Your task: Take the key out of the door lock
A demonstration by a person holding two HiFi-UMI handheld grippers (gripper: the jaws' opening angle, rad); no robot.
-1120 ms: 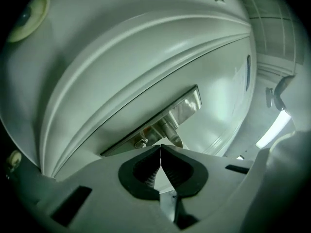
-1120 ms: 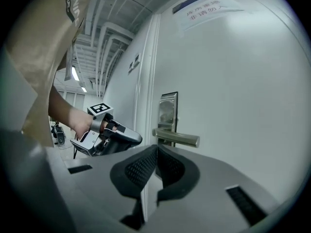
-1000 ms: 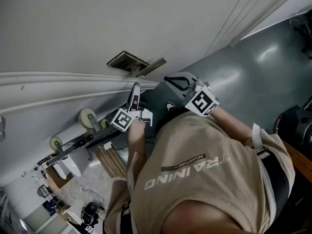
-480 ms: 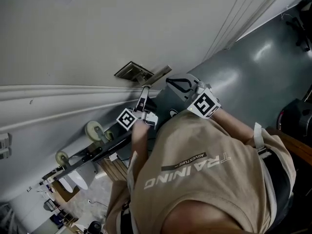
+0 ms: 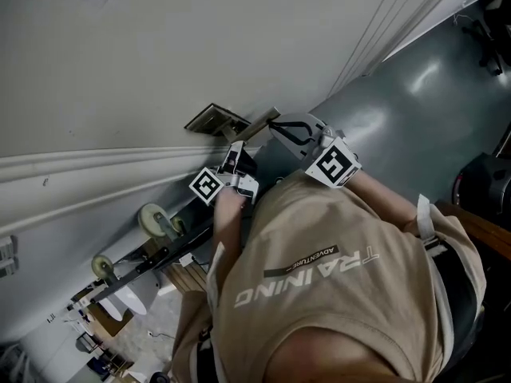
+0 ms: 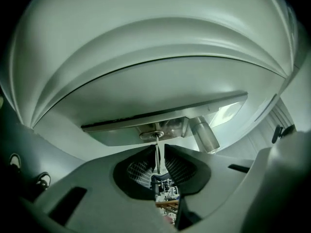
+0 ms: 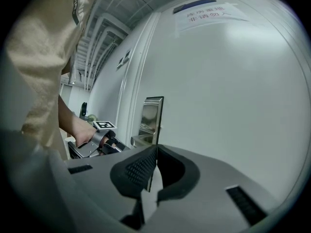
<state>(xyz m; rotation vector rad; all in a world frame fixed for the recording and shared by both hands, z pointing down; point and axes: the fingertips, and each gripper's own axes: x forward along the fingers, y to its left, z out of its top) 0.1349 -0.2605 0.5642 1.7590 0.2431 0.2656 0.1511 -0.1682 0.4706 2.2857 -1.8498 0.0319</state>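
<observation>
A thin silver key (image 6: 156, 152) sticks out of the round lock cylinder (image 6: 152, 135) under the door's metal lock plate (image 5: 215, 120). My left gripper (image 6: 158, 150) reaches up to it, its jaws a narrow gap apart with the key's flat head between the pads. In the head view the left gripper (image 5: 236, 150) points at the plate beside the lever handle (image 5: 261, 120). My right gripper (image 5: 278, 126) hovers close to the lever, shut and holding nothing. The right gripper view has its jaws (image 7: 156, 152) meeting in a line, the lock plate (image 7: 151, 114) ahead and the left gripper (image 7: 104, 132) beyond.
The white door (image 5: 160, 46) fills the upper left, with a paper notice (image 7: 206, 9) on it. A wheeled cart (image 5: 156, 222) stands by the moulding below. Grey floor (image 5: 415, 94) lies to the right, with dark equipment (image 5: 487, 190) at the edge.
My left gripper has risen to the lock and now straddles the key. The view has shifted, bringing the lock plate lower. The right gripper stays near the lever.
</observation>
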